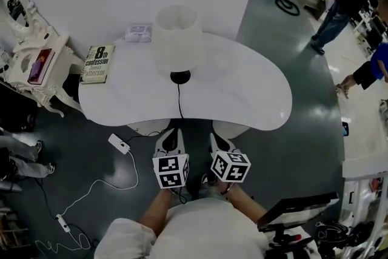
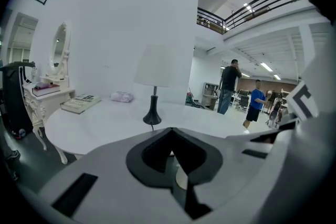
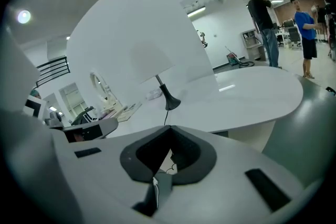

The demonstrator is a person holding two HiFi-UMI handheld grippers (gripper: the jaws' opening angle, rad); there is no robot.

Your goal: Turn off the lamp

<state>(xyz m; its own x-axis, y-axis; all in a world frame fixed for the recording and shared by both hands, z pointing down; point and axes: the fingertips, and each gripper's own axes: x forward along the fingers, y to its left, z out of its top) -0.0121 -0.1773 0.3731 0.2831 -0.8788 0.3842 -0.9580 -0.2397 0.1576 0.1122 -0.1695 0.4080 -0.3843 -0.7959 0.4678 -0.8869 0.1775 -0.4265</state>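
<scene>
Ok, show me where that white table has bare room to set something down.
Widest bare room: the right lobe of the table, from the lamp base out to the rim. A smaller patch lies between the book and the lamp base. Crowded at back left: book, white packet, lampshade overhang. The cord crosses the near middle.

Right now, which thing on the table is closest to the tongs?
The lamp: its black base sits well forward of the others. The book and the white packet lie farther back, to the left.
</scene>
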